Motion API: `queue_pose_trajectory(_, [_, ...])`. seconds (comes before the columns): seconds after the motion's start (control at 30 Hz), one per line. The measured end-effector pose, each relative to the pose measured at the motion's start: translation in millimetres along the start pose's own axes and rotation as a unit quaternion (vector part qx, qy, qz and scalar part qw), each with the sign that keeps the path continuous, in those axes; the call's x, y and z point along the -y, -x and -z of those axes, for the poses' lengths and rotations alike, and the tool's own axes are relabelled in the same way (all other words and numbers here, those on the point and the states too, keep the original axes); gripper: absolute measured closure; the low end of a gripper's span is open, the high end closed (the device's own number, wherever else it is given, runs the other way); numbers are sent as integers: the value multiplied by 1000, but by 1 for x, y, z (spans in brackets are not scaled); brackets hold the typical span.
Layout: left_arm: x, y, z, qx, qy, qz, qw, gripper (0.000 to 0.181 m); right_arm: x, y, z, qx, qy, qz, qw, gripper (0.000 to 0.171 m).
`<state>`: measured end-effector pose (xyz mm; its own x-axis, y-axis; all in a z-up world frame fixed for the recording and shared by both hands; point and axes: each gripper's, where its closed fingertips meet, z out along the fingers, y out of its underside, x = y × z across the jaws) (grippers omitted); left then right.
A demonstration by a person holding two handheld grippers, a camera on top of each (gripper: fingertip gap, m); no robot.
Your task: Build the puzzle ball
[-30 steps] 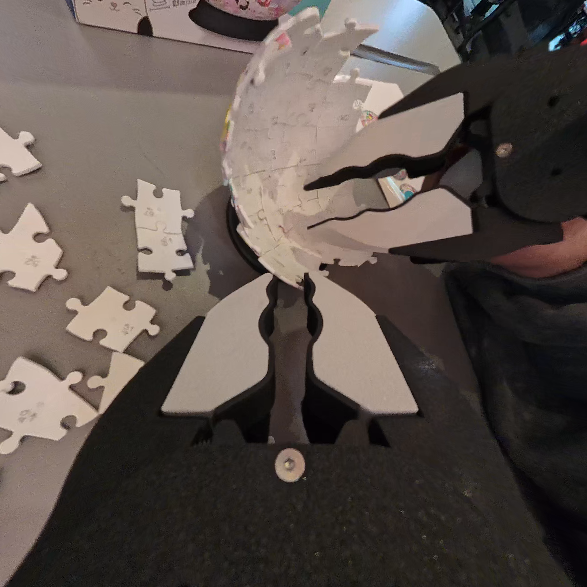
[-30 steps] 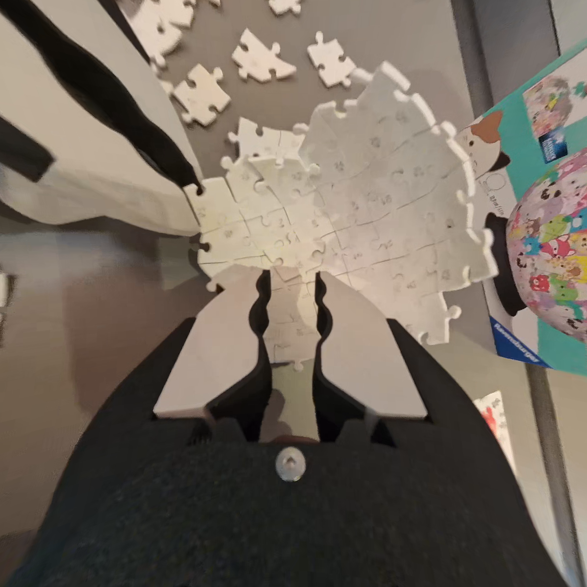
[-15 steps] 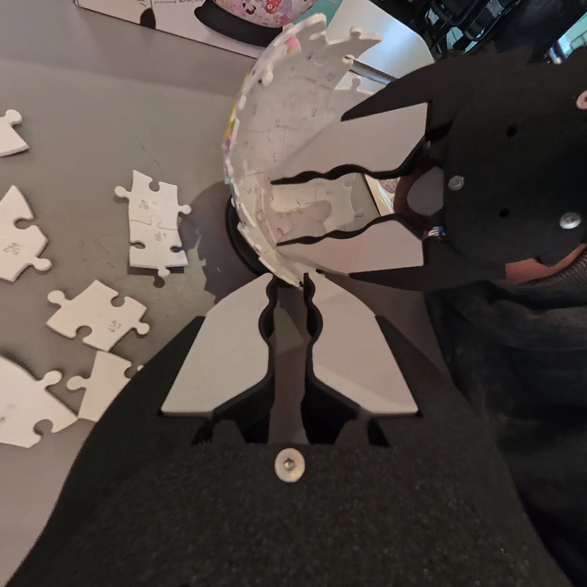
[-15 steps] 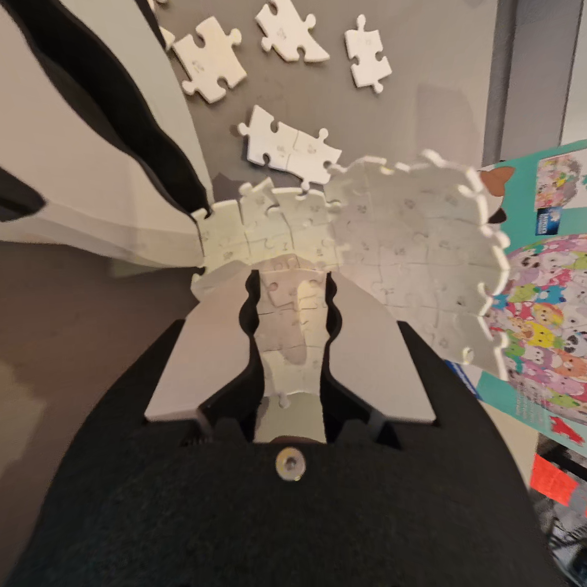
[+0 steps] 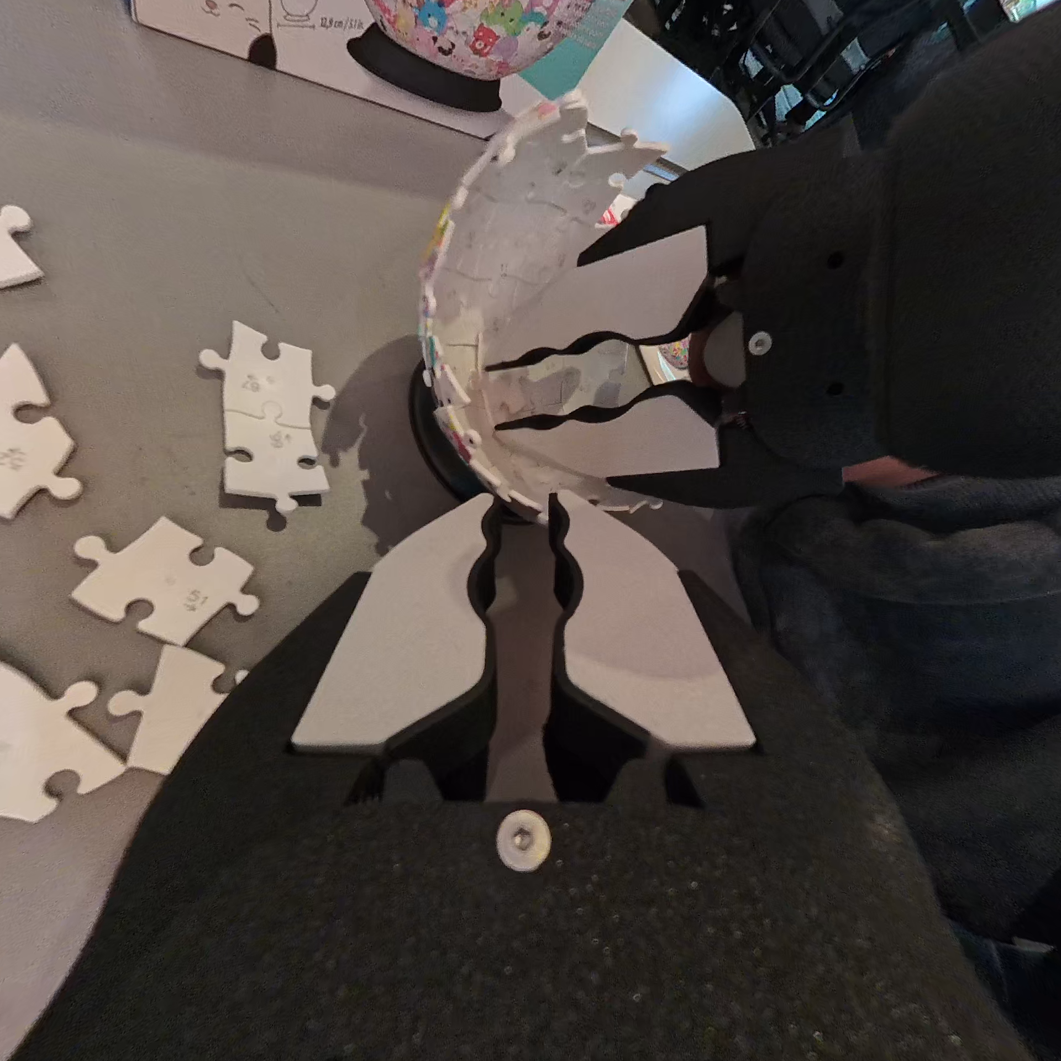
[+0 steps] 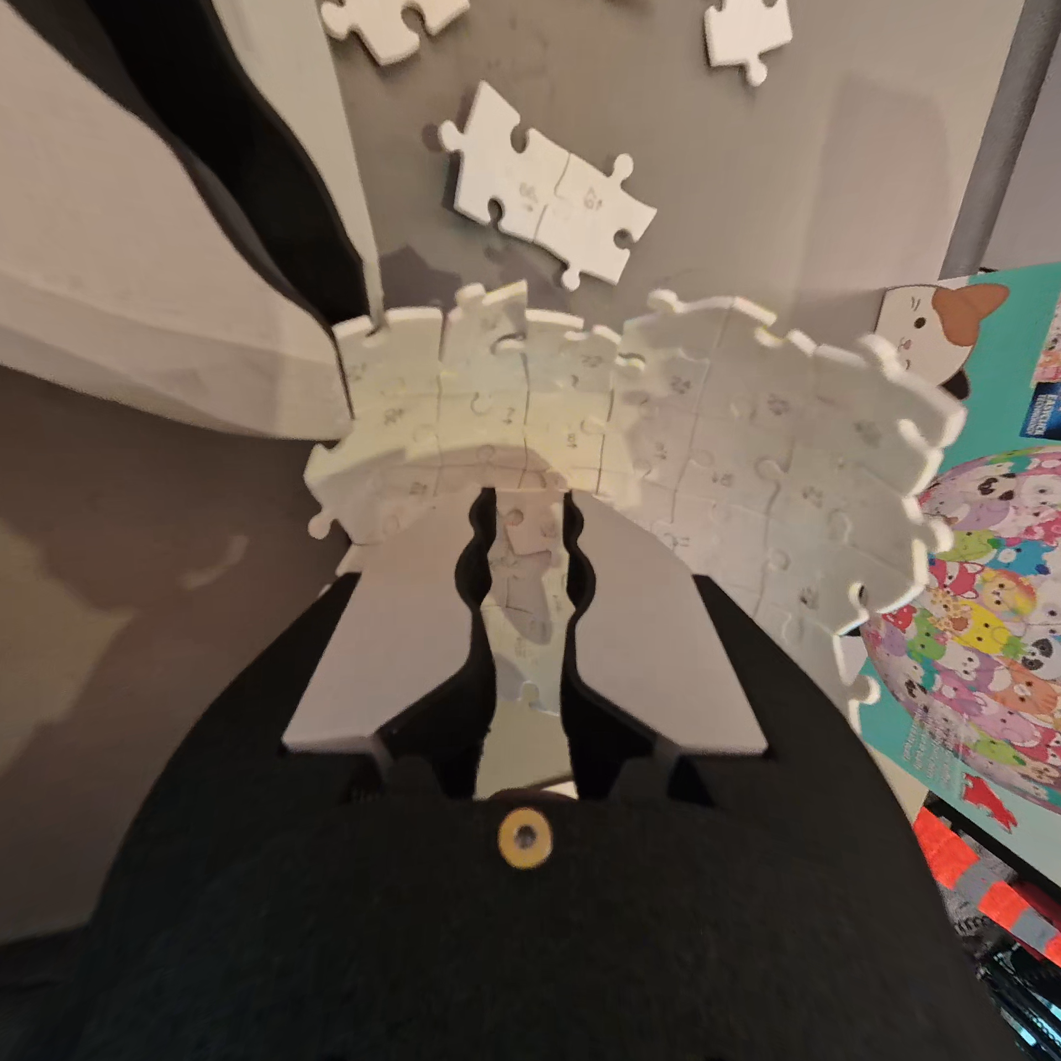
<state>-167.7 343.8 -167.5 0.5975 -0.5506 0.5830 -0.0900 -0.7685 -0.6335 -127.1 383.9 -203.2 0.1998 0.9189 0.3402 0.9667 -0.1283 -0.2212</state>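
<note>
The puzzle ball is a half-built white shell, hollow side toward me, tilted on a black stand. It also shows in the right wrist view. My left gripper is shut on the shell's lower rim; its tips show at the rim in the right wrist view. My right gripper reaches into the hollow from the right. It is shut on a white puzzle piece that fills the narrow gap between its fingers, against the inner wall.
Several loose white pieces lie face down on the grey table, among them a joined pair left of the stand, also in the right wrist view. The puzzle box stands behind the shell. A dark sleeve is at the right. The grippers' ends are close to 7 cm from one another.
My right gripper has swung further into the shell's hollow, its jaws widening briefly and then narrowing. The shell has tipped a little in the left gripper's hold. The loose pieces have not moved on the table.
</note>
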Motion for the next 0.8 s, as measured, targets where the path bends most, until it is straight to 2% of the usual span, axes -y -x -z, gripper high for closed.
queue_pose_trajectory(0.47, [1,-2,0,-1,-2,-2,1000,167,-40,-12,18,-49,68,-6,996,148])
queue_pose_trajectory(0.53, [1,-3,0,-2,-1,-2,1000,166,-38,-14,23,-59,50,-15,997,148])
queue_pose_trajectory(0.67, [0,-6,-2,-4,0,-4,1000,167,-15,-4,18,-28,-23,-48,998,147])
queue_pose_trajectory(0.8, [1,-9,-2,-3,1,-7,1000,167,-16,0,4,-18,-10,-44,999,145])
